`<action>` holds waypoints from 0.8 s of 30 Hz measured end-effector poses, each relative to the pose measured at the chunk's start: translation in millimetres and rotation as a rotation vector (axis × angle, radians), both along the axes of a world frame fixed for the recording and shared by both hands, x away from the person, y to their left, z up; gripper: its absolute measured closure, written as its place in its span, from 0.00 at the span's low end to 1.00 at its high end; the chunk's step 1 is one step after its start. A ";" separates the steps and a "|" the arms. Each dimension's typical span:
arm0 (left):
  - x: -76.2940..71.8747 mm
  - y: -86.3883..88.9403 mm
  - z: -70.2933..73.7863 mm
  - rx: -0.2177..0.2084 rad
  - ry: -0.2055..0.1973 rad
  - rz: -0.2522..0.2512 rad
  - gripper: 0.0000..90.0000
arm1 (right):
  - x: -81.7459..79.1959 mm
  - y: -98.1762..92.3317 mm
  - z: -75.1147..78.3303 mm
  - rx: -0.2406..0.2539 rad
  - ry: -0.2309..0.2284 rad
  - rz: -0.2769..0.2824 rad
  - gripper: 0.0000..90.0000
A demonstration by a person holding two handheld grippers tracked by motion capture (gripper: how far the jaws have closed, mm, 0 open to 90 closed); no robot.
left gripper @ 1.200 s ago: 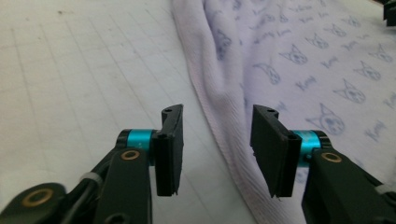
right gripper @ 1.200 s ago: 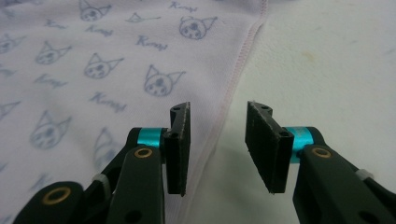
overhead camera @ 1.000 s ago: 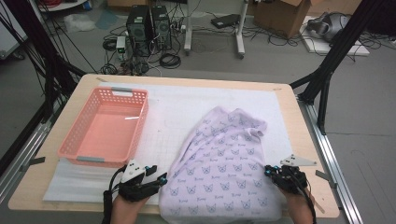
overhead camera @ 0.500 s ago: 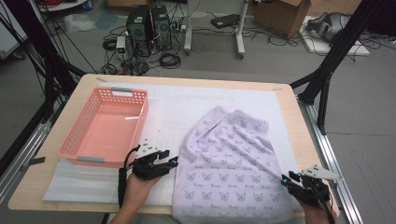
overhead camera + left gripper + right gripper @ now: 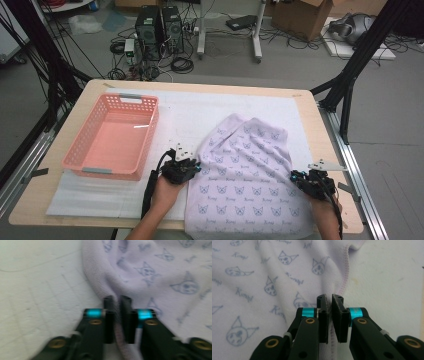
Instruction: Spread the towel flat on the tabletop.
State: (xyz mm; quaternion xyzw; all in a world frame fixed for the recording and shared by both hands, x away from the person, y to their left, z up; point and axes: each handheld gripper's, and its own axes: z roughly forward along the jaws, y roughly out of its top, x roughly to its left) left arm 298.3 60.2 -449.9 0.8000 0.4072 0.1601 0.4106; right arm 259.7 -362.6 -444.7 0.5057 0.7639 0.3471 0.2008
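Observation:
A lilac cloth (image 5: 250, 170) printed with small cat faces lies spread over the right half of a white mat (image 5: 200, 107), its front hanging over the table edge. My left gripper (image 5: 192, 167) sits at the cloth's left edge. In the left gripper view its jaws (image 5: 117, 300) have just been closing and now pinch a raised fold of the cloth (image 5: 160, 270). My right gripper (image 5: 302, 179) is at the cloth's right edge. In the right gripper view its jaws (image 5: 329, 298) have just been closing and now clamp the stitched hem of the cloth (image 5: 262, 277).
An empty pink plastic basket (image 5: 150, 132) stands on the left part of the mat, close to my left hand. The wooden table (image 5: 312, 112) ends just right of my right gripper. Beyond the table are cables, computer cases and black frame legs.
My left gripper has moved right and away from me to the cloth's left edge and shut on it. My right gripper swung out to the right, then came back onto the right hem.

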 end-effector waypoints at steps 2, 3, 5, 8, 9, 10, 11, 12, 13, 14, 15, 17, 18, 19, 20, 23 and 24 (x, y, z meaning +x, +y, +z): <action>-6.4 2.1 0.3 -0.006 0.006 0.003 0.96 | -5.1 -2.8 3.1 -0.025 0.019 0.002 0.96; -10.4 5.5 -0.3 -0.022 0.014 -0.003 0.96 | -9.0 -4.5 4.3 -0.031 0.029 -0.001 0.96; -20.1 11.9 -1.0 -0.052 0.037 -0.009 0.96 | -18.2 -10.1 5.4 -0.019 0.050 -0.007 0.96; -33.2 13.6 0.0 -0.062 0.058 -0.046 0.96 | -34.8 -18.4 7.1 -0.008 0.078 -0.023 0.96; -36.5 13.1 0.0 -0.068 0.062 -0.064 0.96 | -40.0 -20.4 7.7 -0.006 0.086 -0.026 0.96; -39.4 12.6 0.1 -0.074 0.057 -0.079 0.96 | -43.9 -22.2 8.1 -0.003 0.092 -0.028 0.95; -40.8 12.5 0.6 -0.086 0.045 -0.089 0.94 | -47.0 -23.3 8.4 0.000 0.095 -0.027 0.93; -40.2 12.0 1.4 -0.101 0.027 -0.091 0.87 | -49.2 -24.1 8.6 0.009 0.089 -0.019 0.88; -37.5 11.9 2.6 -0.121 0.015 -0.086 0.74 | -50.6 -24.5 8.9 0.014 0.066 -0.014 0.80; -33.7 12.9 4.3 -0.141 0.009 -0.086 0.65 | -51.1 -24.4 9.6 0.021 0.041 -0.016 0.76; -29.5 13.6 6.1 -0.158 -0.003 -0.084 0.65 | -50.8 -24.7 10.5 0.027 0.014 -0.018 0.72; -18.8 15.6 10.2 -0.172 -0.012 -0.070 0.60 | -49.9 -24.7 13.2 0.036 -0.025 -0.024 0.70; -13.1 15.9 11.9 -0.179 -0.026 -0.061 0.60 | -49.8 -24.3 14.3 0.035 -0.040 -0.024 0.70; -7.9 16.6 12.8 -0.182 -0.050 -0.043 0.60 | -49.6 -24.3 15.2 0.037 -0.051 -0.021 0.70; -1.8 16.7 13.8 -0.184 -0.057 -0.035 0.60 | -49.3 -24.4 15.5 0.038 -0.057 -0.018 0.69; 16.2 15.3 14.1 -0.185 -0.071 -0.012 0.61 | -47.0 -25.2 14.7 0.049 -0.067 -0.017 0.63; 22.0 14.6 13.2 -0.179 -0.069 -0.005 0.63 | -46.0 -25.8 14.1 0.059 -0.063 -0.016 0.62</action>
